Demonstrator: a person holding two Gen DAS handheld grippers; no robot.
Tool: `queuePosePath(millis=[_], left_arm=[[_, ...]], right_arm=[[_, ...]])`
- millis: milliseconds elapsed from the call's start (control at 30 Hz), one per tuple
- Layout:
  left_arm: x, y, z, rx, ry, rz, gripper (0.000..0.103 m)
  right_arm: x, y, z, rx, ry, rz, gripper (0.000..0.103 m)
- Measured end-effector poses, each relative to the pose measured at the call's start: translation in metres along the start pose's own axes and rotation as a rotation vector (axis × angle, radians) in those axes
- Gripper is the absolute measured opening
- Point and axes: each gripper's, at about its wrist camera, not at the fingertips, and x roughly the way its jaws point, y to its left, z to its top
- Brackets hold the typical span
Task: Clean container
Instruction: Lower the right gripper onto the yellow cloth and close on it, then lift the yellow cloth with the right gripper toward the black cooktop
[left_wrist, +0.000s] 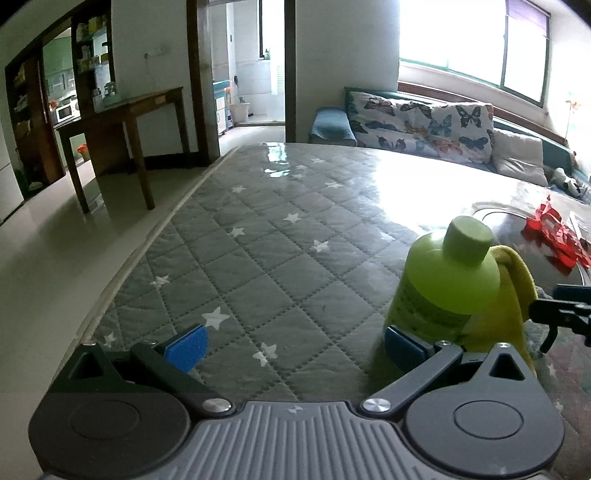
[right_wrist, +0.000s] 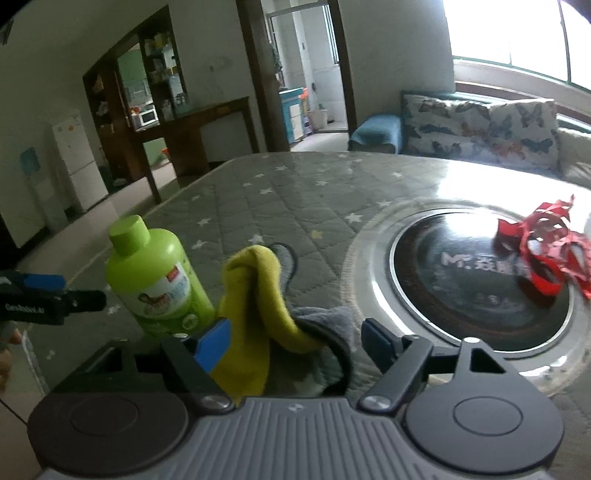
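Note:
A green bottle (left_wrist: 443, 284) with a green cap stands upright on the quilted table cover; it also shows in the right wrist view (right_wrist: 155, 277). A yellow and grey cloth (right_wrist: 258, 295) lies bunched beside it, also seen in the left wrist view (left_wrist: 517, 295). My left gripper (left_wrist: 295, 347) is open and empty, its right finger close to the bottle's base. My right gripper (right_wrist: 295, 343) is open, its jaws on either side of the cloth. The right gripper's tip shows in the left wrist view (left_wrist: 561, 314).
A round black glass cooktop (right_wrist: 461, 280) is set into the table at the right, with red cut paper (right_wrist: 543, 247) on it. The table's left edge (left_wrist: 147, 254) drops to the floor. A sofa with cushions (left_wrist: 424, 122) stands behind.

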Motion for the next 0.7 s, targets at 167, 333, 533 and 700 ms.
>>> queuePosePath(millis=[167,333,533,700], left_arm=[[-0.002,-0.002,0.002,0.000,-0.006,-0.009,0.103],[-0.003,-0.005,0.003,0.008,-0.011,-0.021,0.103],[-0.006,-0.006,0.006,0.004,-0.018,-0.028,0.103],[-0.008,-0.007,0.008,0.003,-0.023,-0.035,0.103]], right_arm=[[0.007,0.006,0.004,-0.011,-0.012,0.042,0.073],[0.018,0.013,0.008,-0.030,-0.005,0.048,0.067],[0.028,0.019,0.010,-0.041,0.006,0.066,0.059],[0.037,0.022,0.011,-0.049,0.021,0.062,0.057]])
